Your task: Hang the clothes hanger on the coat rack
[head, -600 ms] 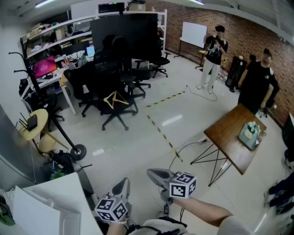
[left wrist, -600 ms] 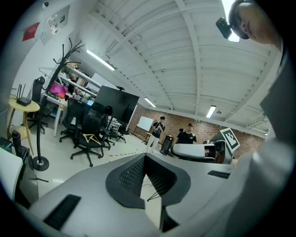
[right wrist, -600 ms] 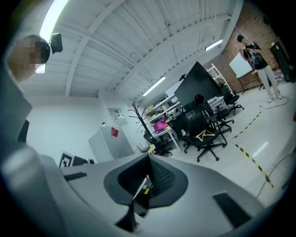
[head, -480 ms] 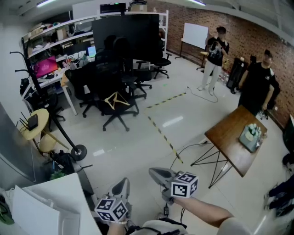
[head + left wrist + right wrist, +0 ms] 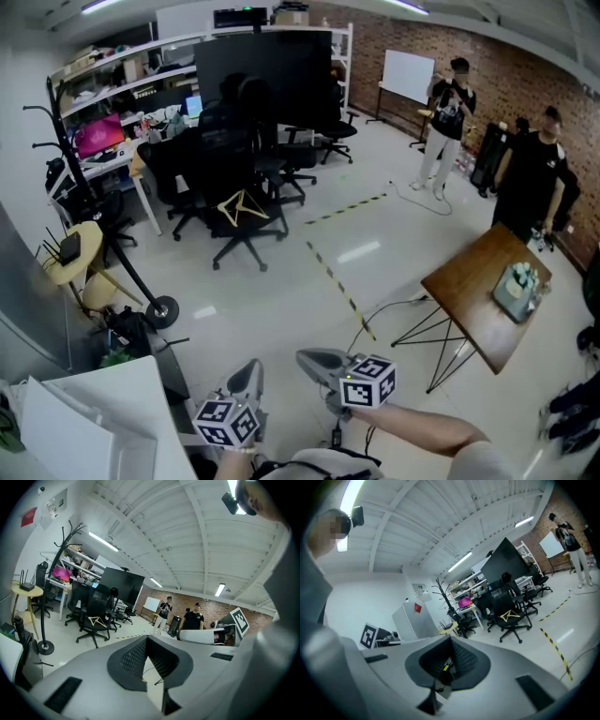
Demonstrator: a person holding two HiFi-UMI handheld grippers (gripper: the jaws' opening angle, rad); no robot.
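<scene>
Left hand-held gripper: jaws together with nothing between them; held low at the near edge and pointing out across the floor.
Right hand-held gripper: jaws shut tight and empty; just right of the left one and aimed the same way.
Clothes hanger: a pale wooden triangle on the seat of a black office chair, far across the floor and well apart from both grippers.
Coat rack: a black pole with curved hooks at the far left, its round base on the floor; no hanger shows on it.
Done so far: nothing, by my reading; the hanger is not in either gripper.
Left to do: probably all of it, that is, reach the chair, open a gripper, clamp the hanger, carry it left to the rack and set its hook over a prong.
Hard to make out: the hanger's hook is too small to see, so I cannot tell which way it faces.
Partly hidden: the rack's pole passes behind a round side table, and the shelves behind blur its upper prongs.
Cut off: the near edge crops the person's hands and the left gripper's body.
Bystanders: one person and another person stand far right by the brick wall, beyond a brown desk.
</scene>
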